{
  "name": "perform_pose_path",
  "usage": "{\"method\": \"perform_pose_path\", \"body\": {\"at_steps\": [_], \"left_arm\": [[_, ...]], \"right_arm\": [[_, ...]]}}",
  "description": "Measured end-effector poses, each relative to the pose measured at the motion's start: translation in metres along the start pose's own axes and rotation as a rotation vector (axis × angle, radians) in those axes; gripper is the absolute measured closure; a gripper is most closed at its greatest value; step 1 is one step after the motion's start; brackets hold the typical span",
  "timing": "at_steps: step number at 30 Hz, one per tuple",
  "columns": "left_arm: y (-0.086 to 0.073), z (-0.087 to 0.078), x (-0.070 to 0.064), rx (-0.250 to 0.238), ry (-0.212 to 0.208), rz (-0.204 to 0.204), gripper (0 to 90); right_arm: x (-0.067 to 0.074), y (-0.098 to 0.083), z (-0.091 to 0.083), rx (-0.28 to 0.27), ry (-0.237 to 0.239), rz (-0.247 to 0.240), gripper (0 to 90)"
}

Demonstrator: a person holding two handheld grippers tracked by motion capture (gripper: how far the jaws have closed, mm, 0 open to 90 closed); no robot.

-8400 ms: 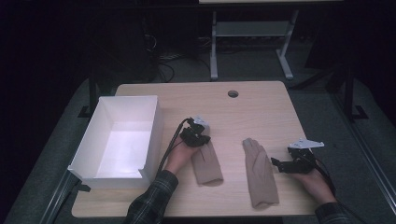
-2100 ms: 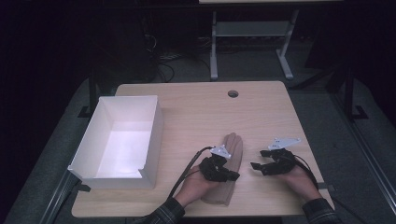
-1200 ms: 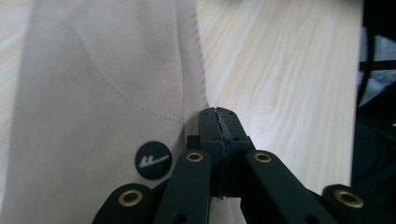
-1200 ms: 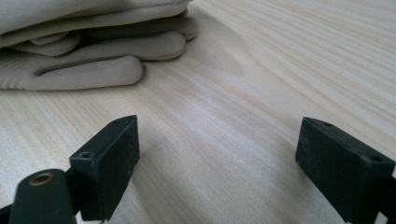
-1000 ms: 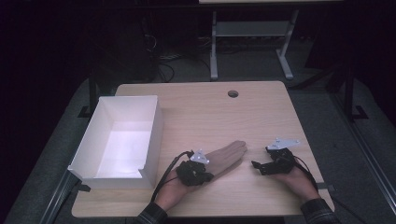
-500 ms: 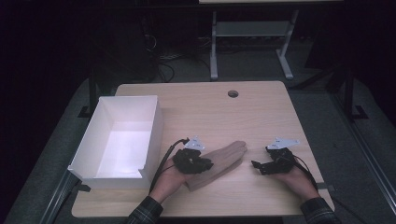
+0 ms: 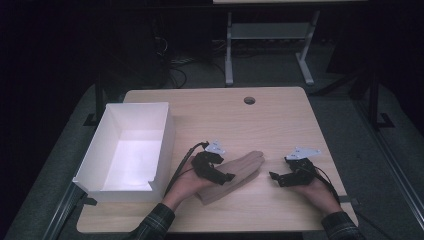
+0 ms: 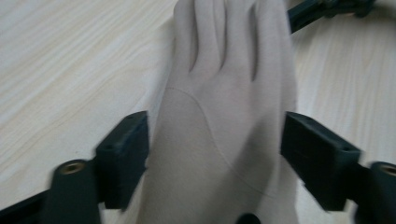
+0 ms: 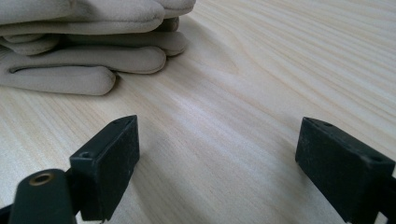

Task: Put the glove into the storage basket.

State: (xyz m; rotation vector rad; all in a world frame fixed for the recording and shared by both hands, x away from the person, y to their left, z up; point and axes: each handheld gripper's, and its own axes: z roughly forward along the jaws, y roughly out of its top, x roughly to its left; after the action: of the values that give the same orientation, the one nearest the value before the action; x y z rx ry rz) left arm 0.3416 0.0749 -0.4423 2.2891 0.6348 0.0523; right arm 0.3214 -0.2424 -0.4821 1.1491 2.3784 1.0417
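Observation:
Two beige gloves [image 7: 246, 166] lie stacked on the wooden table [image 7: 210, 110], fingers pointing to the back right. My left gripper [image 7: 226, 177] hovers over their wrist end. Its jaws have just been opening and now stand wide on either side of the top glove [image 8: 224, 93] without pressing on it. My right gripper [image 7: 274, 176] rests low on the table to the right of the gloves, open, with bare wood between its jaws. In the right gripper view the gloves' fingertips [image 9: 88, 60] lie beyond and left of that gripper [image 9: 217, 158].
A white open box [image 7: 167, 135] stands at the table's left side, close to my left forearm. A round cable hole [image 7: 249, 100] sits near the far edge. The right gripper's jaws [image 8: 327, 7] show beyond the gloves' fingertips in the left gripper view.
The left gripper has opened and let go of the gloves, and has shifted a little away from the person along them. The right gripper has stayed put.

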Motion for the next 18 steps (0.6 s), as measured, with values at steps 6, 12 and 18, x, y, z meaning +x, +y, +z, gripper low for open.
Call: {"method": "perform_pose_path", "body": {"at_steps": [6, 12, 18], "left_arm": [[-0.003, 0.016, -0.006, 0.051, -0.005, 0.032, 15.3], [-0.006, 0.025, -0.012, 0.09, 0.018, 0.047, 15.3], [-0.008, 0.025, -0.013, 0.096, 0.031, 0.062, 15.7]], "right_arm": [[0.0, 0.0, 0.0, 0.0, 0.0, 0.0, 13.2], [0.0, 0.0, 0.0, 0.0, 0.0, -0.001, 13.2], [0.0, 0.0, 0.0, 0.0, 0.0, -0.001, 13.2]]}}
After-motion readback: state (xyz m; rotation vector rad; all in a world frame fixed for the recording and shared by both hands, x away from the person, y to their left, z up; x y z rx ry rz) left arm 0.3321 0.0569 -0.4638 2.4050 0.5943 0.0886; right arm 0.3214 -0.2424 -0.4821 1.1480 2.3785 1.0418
